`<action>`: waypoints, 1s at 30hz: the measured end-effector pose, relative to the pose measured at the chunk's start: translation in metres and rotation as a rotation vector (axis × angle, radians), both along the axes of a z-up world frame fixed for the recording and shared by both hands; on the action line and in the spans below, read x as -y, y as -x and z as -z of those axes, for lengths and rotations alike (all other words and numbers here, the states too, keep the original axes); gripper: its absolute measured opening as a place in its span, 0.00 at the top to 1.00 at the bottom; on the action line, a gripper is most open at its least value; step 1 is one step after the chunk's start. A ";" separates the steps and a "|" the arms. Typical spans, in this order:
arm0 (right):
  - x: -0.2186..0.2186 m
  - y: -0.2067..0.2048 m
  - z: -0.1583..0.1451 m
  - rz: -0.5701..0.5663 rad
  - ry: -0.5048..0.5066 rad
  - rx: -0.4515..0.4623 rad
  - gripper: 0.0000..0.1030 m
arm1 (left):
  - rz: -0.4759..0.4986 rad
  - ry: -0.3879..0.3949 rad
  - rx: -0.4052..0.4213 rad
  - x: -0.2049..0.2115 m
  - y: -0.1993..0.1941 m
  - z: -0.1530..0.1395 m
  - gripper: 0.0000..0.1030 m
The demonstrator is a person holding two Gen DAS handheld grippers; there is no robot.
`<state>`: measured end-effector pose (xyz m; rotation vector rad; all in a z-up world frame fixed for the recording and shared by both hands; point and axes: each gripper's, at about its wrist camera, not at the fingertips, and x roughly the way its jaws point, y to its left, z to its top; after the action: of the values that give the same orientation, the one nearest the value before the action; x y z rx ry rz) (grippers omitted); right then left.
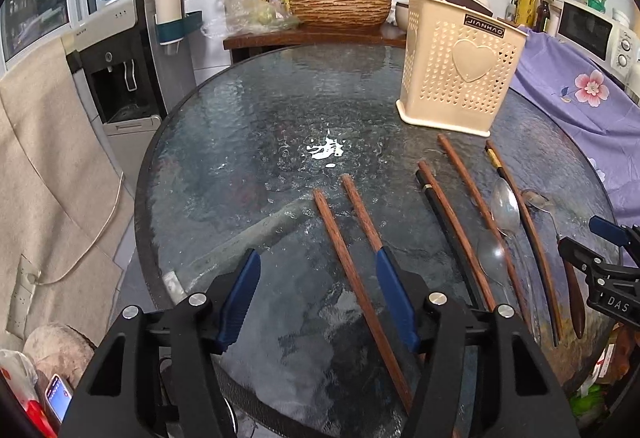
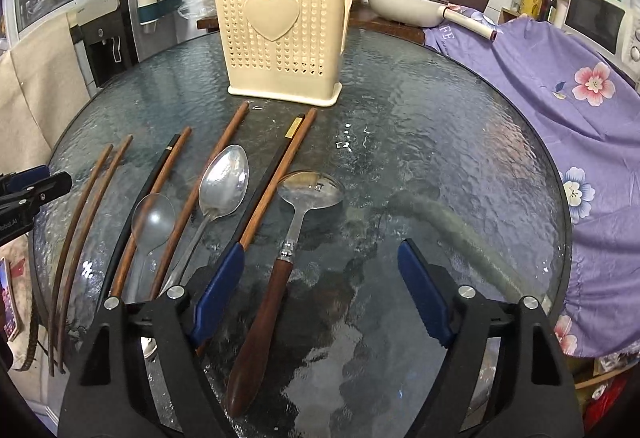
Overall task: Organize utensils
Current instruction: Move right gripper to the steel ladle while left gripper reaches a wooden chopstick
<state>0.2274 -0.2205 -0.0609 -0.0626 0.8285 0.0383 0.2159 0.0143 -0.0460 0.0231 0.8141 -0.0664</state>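
Spread above the glass table (image 1: 240, 110), the left gripper (image 1: 318, 264) straddles one brown chopstick (image 1: 352, 278), pads clear. From the right wrist, the right gripper (image 2: 322, 254) gapes around a wooden-handled ladle (image 2: 280, 278); the cream holder (image 2: 284, 34) stands far behind.

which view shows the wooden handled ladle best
The right wrist view: the wooden-handled ladle lies whole, bowl to handle end, between that gripper's open fingers. The left wrist view catches it only at the far right edge, small and partly hidden.
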 end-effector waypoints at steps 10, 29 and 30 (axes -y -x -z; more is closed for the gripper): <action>0.002 -0.012 0.005 0.015 -0.002 -0.023 0.28 | 0.004 0.002 -0.067 0.005 -0.022 0.009 0.55; 0.001 -0.038 0.016 0.029 -0.021 -0.091 0.38 | -0.029 -0.020 -0.107 0.012 -0.044 0.019 0.65; 0.001 -0.039 0.016 0.029 -0.026 -0.093 0.39 | -0.029 -0.023 -0.106 0.013 -0.044 0.020 0.65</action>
<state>0.2666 -0.2218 -0.0768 -0.0248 0.9219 0.0250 0.2601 0.0017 -0.0659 0.0295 0.9210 -0.0315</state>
